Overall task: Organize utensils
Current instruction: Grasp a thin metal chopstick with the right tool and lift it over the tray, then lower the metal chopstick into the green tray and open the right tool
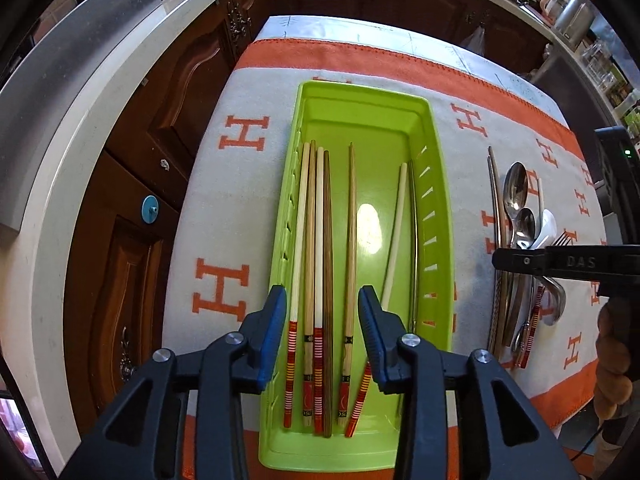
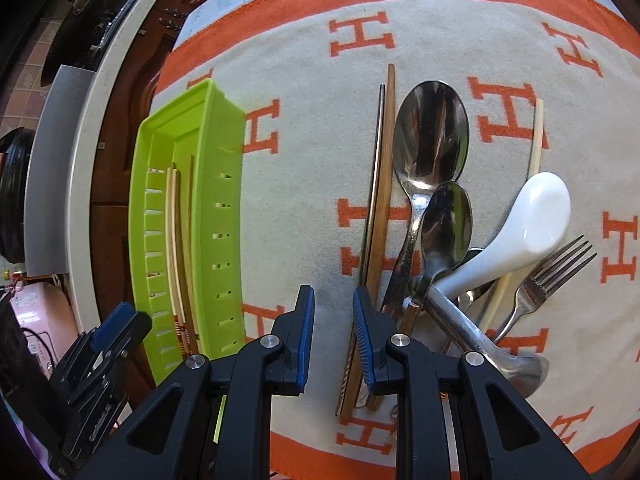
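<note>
A lime green tray lies on the cloth and holds several chopsticks. My left gripper is open and empty above the tray's near end. To the right lies a pile of utensils: a large steel spoon, a smaller spoon, a white ceramic spoon, a fork, a ladle and brown and metal chopsticks. My right gripper is open and empty, just left of the pile, with the chopsticks by its right finger. It also shows in the left wrist view.
A grey cloth with orange H letters and an orange border covers the table. Dark wooden cabinets and a pale counter edge stand to the left. Jars and containers sit at the far right.
</note>
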Tool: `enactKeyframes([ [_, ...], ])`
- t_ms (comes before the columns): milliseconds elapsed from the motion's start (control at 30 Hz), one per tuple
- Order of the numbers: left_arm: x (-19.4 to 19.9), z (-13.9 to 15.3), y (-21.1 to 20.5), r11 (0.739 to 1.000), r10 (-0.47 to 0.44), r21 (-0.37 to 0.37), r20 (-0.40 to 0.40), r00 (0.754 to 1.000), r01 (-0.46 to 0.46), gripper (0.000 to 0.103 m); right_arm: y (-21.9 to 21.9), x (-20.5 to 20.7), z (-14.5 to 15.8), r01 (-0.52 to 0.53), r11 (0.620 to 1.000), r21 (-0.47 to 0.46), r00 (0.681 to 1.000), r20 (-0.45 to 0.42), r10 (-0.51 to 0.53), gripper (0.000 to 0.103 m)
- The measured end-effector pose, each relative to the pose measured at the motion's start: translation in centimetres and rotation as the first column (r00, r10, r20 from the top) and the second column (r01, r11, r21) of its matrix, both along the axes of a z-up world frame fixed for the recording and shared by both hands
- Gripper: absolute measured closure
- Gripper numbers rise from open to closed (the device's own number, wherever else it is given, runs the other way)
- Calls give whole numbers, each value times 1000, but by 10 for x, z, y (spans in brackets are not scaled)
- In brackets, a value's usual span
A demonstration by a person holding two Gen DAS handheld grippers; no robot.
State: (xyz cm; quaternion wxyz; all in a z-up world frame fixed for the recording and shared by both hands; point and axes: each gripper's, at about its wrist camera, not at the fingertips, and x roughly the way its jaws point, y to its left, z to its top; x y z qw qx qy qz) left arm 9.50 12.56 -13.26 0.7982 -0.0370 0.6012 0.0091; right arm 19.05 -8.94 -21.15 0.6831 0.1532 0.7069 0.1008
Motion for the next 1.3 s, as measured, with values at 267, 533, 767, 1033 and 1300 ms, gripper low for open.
enactKeyframes([
  [267, -8, 0, 11, 998, 16, -53, 7, 1000, -16, 68, 13, -1, -2, 17, 996, -85, 1000, 2, -17, 82],
  [533, -11, -2, 16, 996, 27, -88, 6, 1000, -26, 68, 32, 6, -9, 32, 984, -178, 999, 12, -31, 82],
  [767, -11, -5, 20, 993, 37, -110, 5, 999, -36, 67, 56, 1, -11, -26, 951, -309, 997, 60, 47, 95],
  [1033, -15, 6, 24, 993, 41, -113, 27, 999, -38, 67, 33, -11, 0, 73, 994, -83, 996, 47, -69, 97],
  [1300, -15, 28, 33, 995, 74, -73, 94, 993, -68, 59, 73, -32, 49, -32, 995, 97, 996, 83, 24, 97],
])
